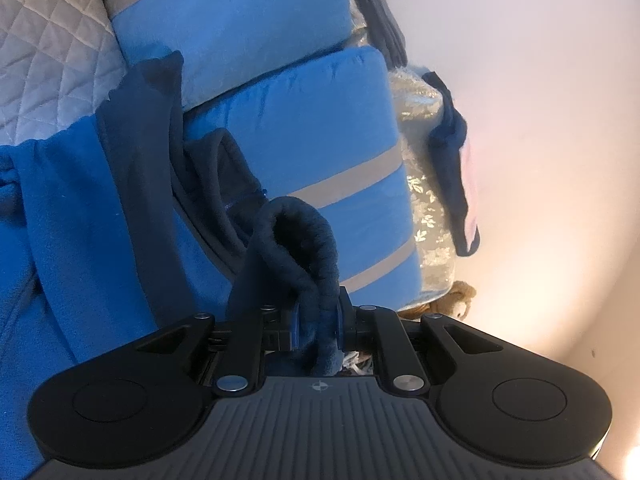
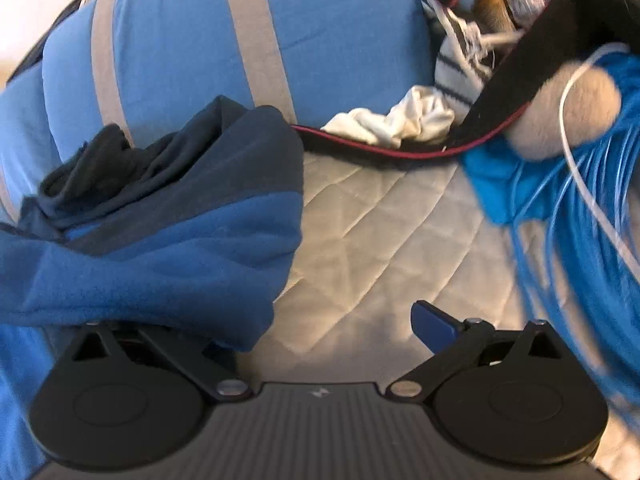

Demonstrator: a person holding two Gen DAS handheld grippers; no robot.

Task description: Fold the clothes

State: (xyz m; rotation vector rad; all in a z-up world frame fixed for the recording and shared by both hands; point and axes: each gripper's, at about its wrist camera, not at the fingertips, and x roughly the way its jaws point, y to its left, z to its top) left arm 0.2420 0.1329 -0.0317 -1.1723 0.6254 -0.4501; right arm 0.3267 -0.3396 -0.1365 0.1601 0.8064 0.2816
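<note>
1. Quilted grey bed cover (image 1: 48, 40) underfoot of everything, pale wall to the right of the left wrist view; blue pillows with grey stripes (image 1: 288, 120) stacked against it.
2. Left wrist view: left tongs (image 1: 316, 320) clenched on a roll of navy fleece, part of the blue fleece garment (image 1: 72, 220). Dark collar or cuff fabric bulges up between the fingers; pads pressed into it on both sides.
3. Same view: rest of garment trails away to the left and up, bright blue body lying on the bed, navy panel draped over the pillow edge. A separate dark cloth (image 1: 452, 152) hangs on a clear plastic-wrapped bundle near the wall.
4. Right wrist view: right tongs (image 2: 304, 328) released, jaws spread wide, nothing between them. Blue pad of the right finger (image 2: 434, 326) clear against the quilt; left finger hidden under a fold of the fleece.
5. Same view: garment heaped to the left of the tongs, its loose edge draped over the left finger side, navy part bunched against the pillow. Long axis hard to judge while crumpled; seems to run left to right across the frame.
6. Clutter beyond: white rag (image 2: 400, 124), black red-piped bag edge (image 2: 400, 152), a person's bright blue sleeve (image 2: 560, 184) at right.
7. Judgement: next grasp falls to the right tongs, free edge lying just to their left.
</note>
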